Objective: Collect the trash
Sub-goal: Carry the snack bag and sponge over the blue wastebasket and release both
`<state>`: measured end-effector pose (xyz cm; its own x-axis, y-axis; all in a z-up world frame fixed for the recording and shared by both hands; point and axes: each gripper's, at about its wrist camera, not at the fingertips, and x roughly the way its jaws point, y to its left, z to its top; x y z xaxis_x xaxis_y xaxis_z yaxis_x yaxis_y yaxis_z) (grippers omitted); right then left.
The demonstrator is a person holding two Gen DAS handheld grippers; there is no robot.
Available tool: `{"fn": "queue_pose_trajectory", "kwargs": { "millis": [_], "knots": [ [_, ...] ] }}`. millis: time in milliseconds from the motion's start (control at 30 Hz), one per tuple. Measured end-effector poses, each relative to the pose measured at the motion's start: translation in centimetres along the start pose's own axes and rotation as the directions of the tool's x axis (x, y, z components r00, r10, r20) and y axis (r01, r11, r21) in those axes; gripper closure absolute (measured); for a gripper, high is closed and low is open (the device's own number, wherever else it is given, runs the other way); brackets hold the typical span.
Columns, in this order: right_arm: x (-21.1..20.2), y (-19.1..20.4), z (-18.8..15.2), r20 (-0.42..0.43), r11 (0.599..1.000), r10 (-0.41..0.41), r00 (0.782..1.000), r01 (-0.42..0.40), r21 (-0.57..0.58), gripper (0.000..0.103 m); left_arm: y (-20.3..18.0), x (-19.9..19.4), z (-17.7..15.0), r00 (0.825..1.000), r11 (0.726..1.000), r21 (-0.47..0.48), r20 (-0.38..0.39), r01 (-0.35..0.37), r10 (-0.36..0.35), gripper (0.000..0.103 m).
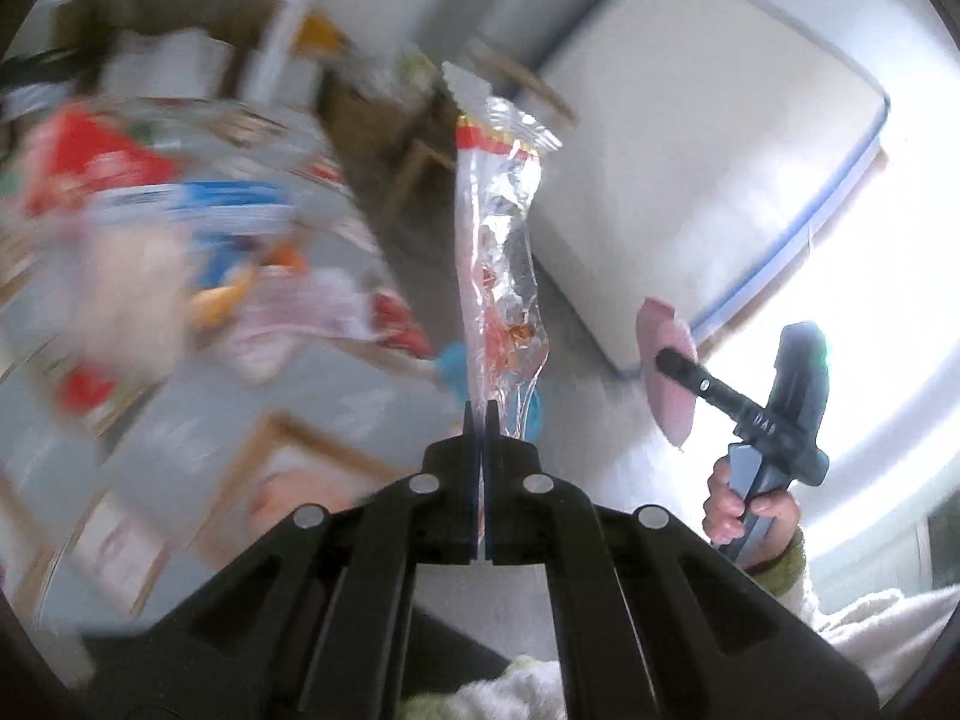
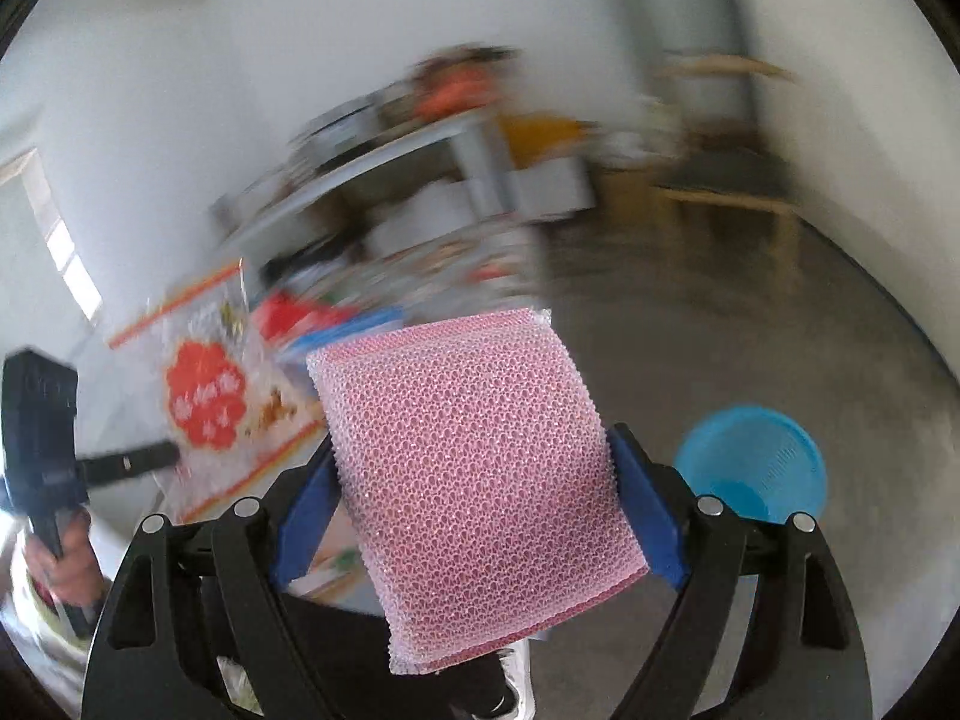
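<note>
While the left hand-held gripper (image 1: 483, 414) pinches a crinkly wrapper (image 1: 501, 252) by its end, it should stay clamped so the wrapper cannot slip. Seen from the right wrist, the right hand-held gripper (image 2: 474, 480) squeezes a pink sponge (image 2: 474, 468) edgewise; carry both steadily toward the blue bin (image 2: 753, 465) on the floor (image 2: 720, 330).

both wrist views angled floorward, each catching the other gripper
</note>
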<state>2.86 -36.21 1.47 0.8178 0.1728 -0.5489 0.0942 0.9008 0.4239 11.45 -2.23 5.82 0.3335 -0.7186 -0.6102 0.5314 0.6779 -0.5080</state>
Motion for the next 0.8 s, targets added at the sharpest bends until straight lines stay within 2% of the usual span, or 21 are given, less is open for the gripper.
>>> {"fn": "queue_pose_trajectory", "kwargs": {
  "millis": [67, 167, 267, 400, 467, 533, 600, 633, 667, 733, 800],
  "knots": [
    [-0.2, -4.3, 0.4, -0.006, 0.992, -0.016, 1.000, 0.017, 0.121, 0.020, -2.4, 5.2, 2.6, 0.995, 0.999, 0.053, -0.099, 0.009, -0.004, 0.103],
    [1.8, -10.6, 0.3, -0.064, 0.951, -0.020, 0.998, 0.039, 0.305, 0.020, -5.6, 13.2, 4.8, 0.971, 0.994, 0.109, -0.240, 0.000, 0.027, 0.103],
    [5.1, -16.5, -0.4, -0.132, 0.882, -0.002, 0.991, 0.064, 0.467, 0.020, -7.3, 21.1, 5.6, 0.928, 0.986, 0.157, -0.359, -0.047, 0.101, 0.103],
    [10.0, -21.6, -1.0, -0.206, 0.818, -0.011, 0.979, 0.127, 0.560, 0.020, -8.0, 31.3, 5.5, 0.861, 0.974, 0.214, -0.478, -0.077, 0.173, 0.103],
    [12.3, -23.4, -1.1, -0.228, 0.793, -0.008, 0.974, 0.145, 0.592, 0.019, -8.1, 34.8, 5.4, 0.839, 0.970, 0.226, -0.506, -0.094, 0.199, 0.103],
    [14.2, -25.1, -0.8, -0.240, 0.777, -0.015, 0.971, 0.162, 0.608, 0.018, -8.2, 38.5, 5.4, 0.819, 0.976, 0.200, -0.543, -0.090, 0.187, 0.103],
    [16.4, -27.0, -0.8, -0.248, 0.757, -0.019, 0.969, 0.176, 0.629, 0.015, -8.4, 41.2, 5.6, 0.821, 0.975, 0.197, -0.538, -0.098, 0.191, 0.103],
    [17.8, -28.1, -0.9, -0.261, 0.749, -0.031, 0.965, 0.195, 0.633, 0.011, -8.2, 42.6, 5.8, 0.833, 0.977, 0.184, -0.520, -0.104, 0.187, 0.099],
    [18.7, -29.1, -1.0, -0.277, 0.743, -0.051, 0.959, 0.222, 0.632, 0.010, -8.1, 43.5, 5.9, 0.839, 0.979, 0.175, -0.512, -0.105, 0.182, 0.084],
    [20.0, -31.2, -1.5, -0.319, 0.720, -0.105, 0.942, 0.293, 0.628, 0.010, -7.8, 44.5, 5.8, 0.852, 0.980, 0.145, -0.488, -0.137, 0.192, 0.062],
    [21.0, -32.0, -2.3, -0.340, 0.707, -0.118, 0.933, 0.319, 0.631, 0.010, -7.4, 44.5, 5.8, 0.862, 0.980, 0.125, -0.469, -0.154, 0.195, 0.059]
  ]
}}
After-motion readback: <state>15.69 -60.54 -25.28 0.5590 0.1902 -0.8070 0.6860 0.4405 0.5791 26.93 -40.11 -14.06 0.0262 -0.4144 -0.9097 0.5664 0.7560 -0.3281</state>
